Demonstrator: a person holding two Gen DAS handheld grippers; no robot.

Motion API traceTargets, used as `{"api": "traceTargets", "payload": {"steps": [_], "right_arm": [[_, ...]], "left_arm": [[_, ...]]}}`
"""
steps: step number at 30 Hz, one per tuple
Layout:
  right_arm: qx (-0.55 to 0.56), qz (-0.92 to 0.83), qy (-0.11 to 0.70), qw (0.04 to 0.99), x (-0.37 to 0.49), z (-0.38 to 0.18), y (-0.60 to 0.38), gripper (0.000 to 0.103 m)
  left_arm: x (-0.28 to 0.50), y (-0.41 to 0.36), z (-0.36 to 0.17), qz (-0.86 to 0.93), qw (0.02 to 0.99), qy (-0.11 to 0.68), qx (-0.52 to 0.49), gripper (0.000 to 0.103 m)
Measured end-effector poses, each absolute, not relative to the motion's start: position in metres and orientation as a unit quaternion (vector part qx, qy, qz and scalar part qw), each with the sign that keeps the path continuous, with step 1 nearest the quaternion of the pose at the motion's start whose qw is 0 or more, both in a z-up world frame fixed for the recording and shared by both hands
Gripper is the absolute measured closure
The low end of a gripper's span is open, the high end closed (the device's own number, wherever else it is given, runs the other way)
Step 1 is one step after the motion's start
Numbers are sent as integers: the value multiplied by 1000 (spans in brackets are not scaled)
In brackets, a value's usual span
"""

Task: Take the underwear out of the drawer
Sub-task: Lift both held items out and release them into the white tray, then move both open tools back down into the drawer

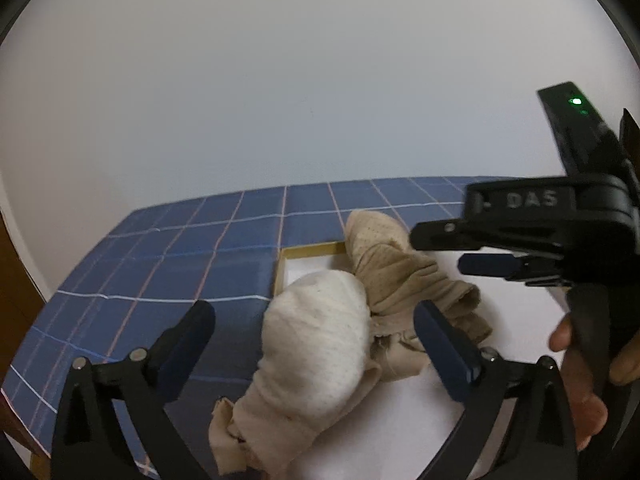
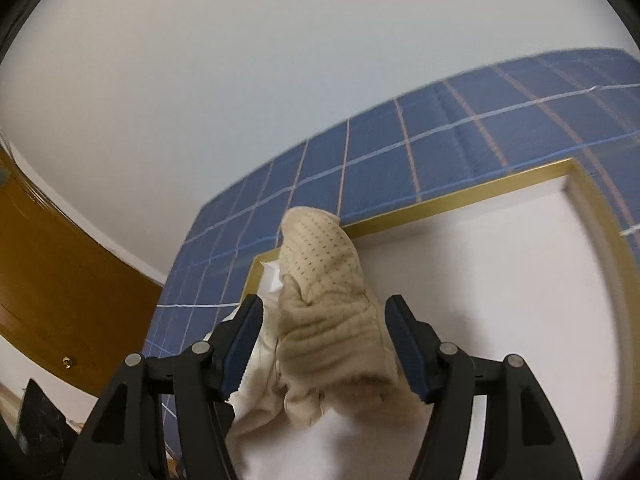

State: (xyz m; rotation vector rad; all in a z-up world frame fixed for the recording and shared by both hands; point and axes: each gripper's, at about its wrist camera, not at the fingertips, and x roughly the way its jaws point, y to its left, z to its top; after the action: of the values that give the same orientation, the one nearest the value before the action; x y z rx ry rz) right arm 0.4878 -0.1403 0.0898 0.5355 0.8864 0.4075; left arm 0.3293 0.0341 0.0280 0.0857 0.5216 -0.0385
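**Two pieces of underwear lie in the open drawer**

While both grippers hang over the white drawer (image 2: 520,280), the underwear lies loose inside it. The drawer has a thin gold rim and a white floor. It sits against a blue cover (image 1: 168,264) with thin pink and white lines in squares.

There are two soft pieces. The cream underwear (image 1: 320,340) is rolled into a fat lump near the drawer's left edge, and part of it hangs over that edge onto the blue cover. The tan underwear (image 1: 396,276) is bunched up just beside it, touching it, and one end sticks up toward the back rim. Both have tiny holes in the cloth.

The left gripper (image 1: 316,348) has its jaws spread very wide. The cream lump sits between them, but neither pad presses on it. The right-hand pad lies next to the tan folds.

The right gripper (image 2: 322,344) has its jaws partly apart. The tan underwear stands between them, with a small gap on each side, so nothing is squeezed. In the left wrist view this gripper comes in from the right, above the tan piece, with a hand (image 1: 580,384) holding its handle and a green light on top.

A brown wooden door (image 2: 52,264) shows at the left, under a plain white wall (image 1: 320,80).
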Motion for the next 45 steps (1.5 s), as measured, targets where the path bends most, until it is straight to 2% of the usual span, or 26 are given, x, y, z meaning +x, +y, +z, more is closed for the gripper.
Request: {"api": "traceTargets", "payload": {"steps": [13,25,45], "right_arm": [[206,194,334,899,378,125,-168,37],[157,196,324,912,304,127,-168,37],[145,187,335,912,225,101,-182,37]], "left_arm": [[280,22,28,-12,963,264,48,0],[224,8,23,-14,957,284,57,0],[170,-5,2,-33,949,308,67,0]]}}
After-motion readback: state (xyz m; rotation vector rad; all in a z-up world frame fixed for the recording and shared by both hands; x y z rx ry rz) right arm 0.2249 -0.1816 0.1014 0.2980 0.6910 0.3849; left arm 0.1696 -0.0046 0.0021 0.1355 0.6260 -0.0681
